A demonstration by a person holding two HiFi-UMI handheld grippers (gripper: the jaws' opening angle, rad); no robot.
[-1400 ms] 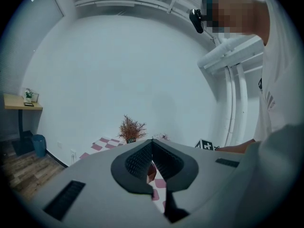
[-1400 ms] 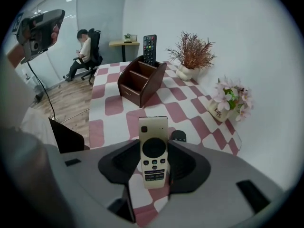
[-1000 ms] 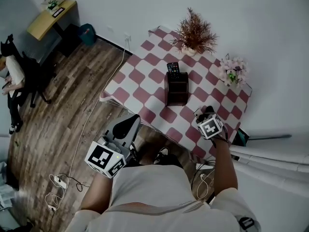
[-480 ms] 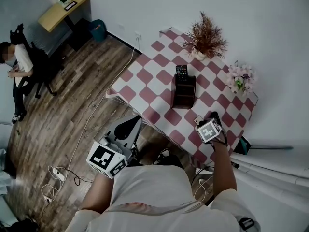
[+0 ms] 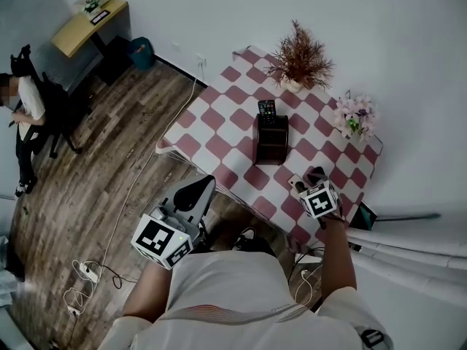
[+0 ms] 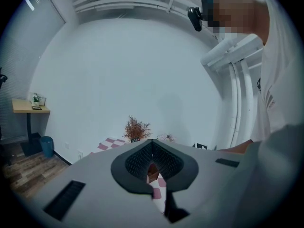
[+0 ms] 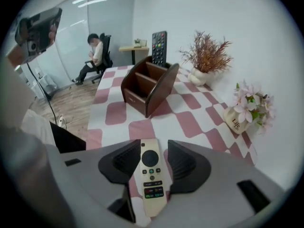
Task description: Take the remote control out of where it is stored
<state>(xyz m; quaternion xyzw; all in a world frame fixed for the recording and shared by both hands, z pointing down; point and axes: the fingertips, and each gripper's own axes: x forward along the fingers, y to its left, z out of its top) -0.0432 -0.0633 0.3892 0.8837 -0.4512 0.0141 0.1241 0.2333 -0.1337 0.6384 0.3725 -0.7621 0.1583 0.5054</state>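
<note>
Change: the right gripper point(image 5: 306, 179) hangs over the checked table point(image 5: 219, 122) much as a second ago, with the same grip. The left gripper point(image 5: 195, 190) has not shifted.
Right gripper: jaws held fairly wide, clamped on the sides of a cream remote point(image 7: 151, 175), which points towards 12 o'clock in the right gripper view.
Left gripper: off the table's 7 o'clock edge, jaw tips together, nothing held.
Holder point(image 5: 271, 138): brown, mid-table, at 11 o'clock of the right gripper.
Black remote point(image 5: 267, 111): upright in the holder's 12 o'clock end.
Around: dried plant point(image 5: 298, 53) at 1 o'clock of the holder, flower pot point(image 5: 354, 115) at 2 o'clock.
Beyond: a seated person point(image 5: 25, 108) at 9 o'clock, near a desk point(image 5: 87, 26).
</note>
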